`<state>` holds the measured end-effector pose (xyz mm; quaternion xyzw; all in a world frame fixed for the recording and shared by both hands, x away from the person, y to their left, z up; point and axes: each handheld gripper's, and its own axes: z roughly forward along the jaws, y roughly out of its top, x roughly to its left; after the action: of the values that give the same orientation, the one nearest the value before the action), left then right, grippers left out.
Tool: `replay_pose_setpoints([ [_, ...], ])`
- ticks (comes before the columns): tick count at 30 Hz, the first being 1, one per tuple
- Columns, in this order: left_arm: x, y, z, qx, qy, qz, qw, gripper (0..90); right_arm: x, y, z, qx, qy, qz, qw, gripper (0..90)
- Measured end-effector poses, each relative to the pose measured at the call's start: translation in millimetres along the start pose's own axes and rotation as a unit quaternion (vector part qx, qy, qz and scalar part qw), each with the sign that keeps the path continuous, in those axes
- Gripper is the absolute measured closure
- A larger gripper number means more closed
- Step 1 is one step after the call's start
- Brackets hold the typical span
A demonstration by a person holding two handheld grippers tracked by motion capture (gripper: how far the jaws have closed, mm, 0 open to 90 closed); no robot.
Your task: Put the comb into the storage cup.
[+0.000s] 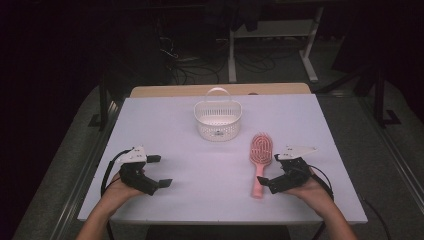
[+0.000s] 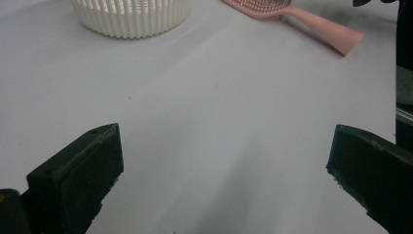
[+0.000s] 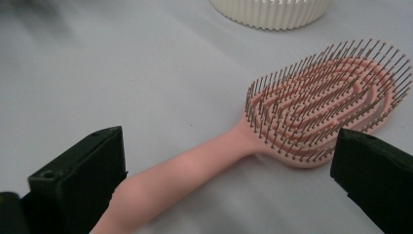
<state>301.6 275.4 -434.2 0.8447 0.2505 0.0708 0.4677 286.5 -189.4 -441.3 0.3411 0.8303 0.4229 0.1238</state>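
Hands (image 1: 117, 187) low, right fingers (image 1: 265, 184) spread beside hairbrush (image 1: 260, 152).

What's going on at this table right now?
A person sits at a white table with a gripper in each hand. The right gripper rests open beside the handle of a pink hairbrush, which lies flat with its bristles up, not gripped. The left gripper rests open on bare table. A white basket stands farther back with its handle up.
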Motion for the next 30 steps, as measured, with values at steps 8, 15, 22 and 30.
replay_pose_setpoints([
  [8, -0.5, 1.1, 0.4, -0.001, -0.002, 0.001, 1.0, 0.0, 0.4, 0.5, -2.5, 0.0, 0.0, 0.002, 1.0, 0.0],
  [15, -1.0, 2.1, 1.1, -0.001, -0.004, 0.0, 1.0, 0.0, -1.4, 0.6, -4.3, -0.001, 0.004, 0.006, 1.0, 0.0],
  [22, -2.0, 1.4, 0.3, -0.001, -0.003, 0.001, 1.0, 0.0, -2.3, 2.6, -7.0, 0.004, 0.004, 0.007, 1.0, 5.7],
  [30, -3.6, 2.2, 0.6, -0.002, -0.003, -0.001, 1.0, 0.0, 2.9, 13.5, -8.4, 0.007, 0.02, 0.004, 0.9998, 27.6],
])
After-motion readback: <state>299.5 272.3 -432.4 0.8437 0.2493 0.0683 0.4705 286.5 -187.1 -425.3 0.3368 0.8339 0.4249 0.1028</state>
